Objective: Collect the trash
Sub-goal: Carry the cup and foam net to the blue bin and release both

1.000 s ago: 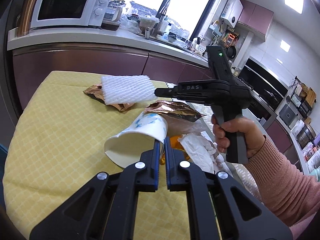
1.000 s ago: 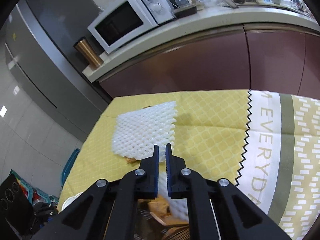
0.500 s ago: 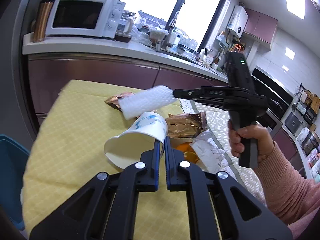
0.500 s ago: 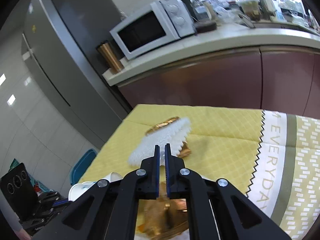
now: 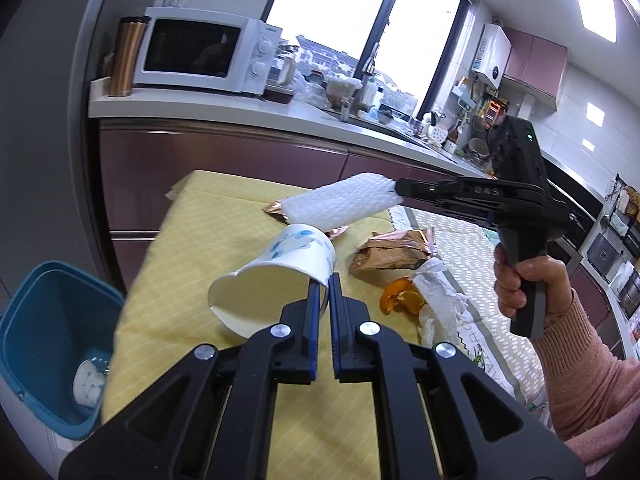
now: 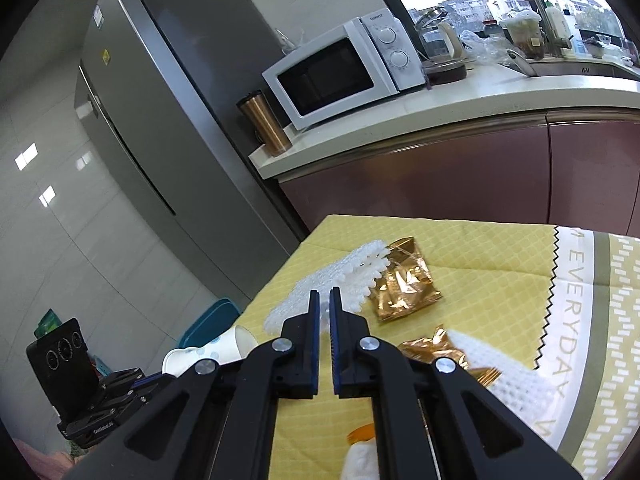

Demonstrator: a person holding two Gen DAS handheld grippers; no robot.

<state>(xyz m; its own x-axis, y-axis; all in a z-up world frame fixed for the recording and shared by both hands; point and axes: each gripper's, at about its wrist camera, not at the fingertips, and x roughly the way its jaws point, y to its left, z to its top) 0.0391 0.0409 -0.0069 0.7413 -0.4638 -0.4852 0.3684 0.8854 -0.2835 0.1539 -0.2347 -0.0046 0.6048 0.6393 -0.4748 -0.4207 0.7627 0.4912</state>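
Note:
My left gripper [image 5: 324, 284] is shut on the rim of a white paper cup [image 5: 276, 276] with blue print, held tilted above the yellow tablecloth [image 5: 192, 248]. My right gripper [image 6: 324, 300] is shut on a white foam net [image 6: 328, 284] and holds it in the air over the table's far left part; the net also shows in the left wrist view [image 5: 344, 204]. A blue bin [image 5: 52, 332] stands on the floor left of the table, with a paper cup [image 5: 88, 384] inside.
On the table lie two copper foil wrappers [image 5: 392, 252] [image 6: 404, 284], orange peel [image 5: 400, 300], crumpled white tissue [image 5: 440, 292] and a second white foam net [image 6: 508, 376]. Behind are a counter with a microwave [image 5: 200, 52], a copper tumbler [image 5: 126, 56] and a grey fridge [image 6: 160, 128].
My right gripper has lifted the foam net off the table and carried it leftward. My left gripper with the cup has shifted left, and the blue bin has come into view.

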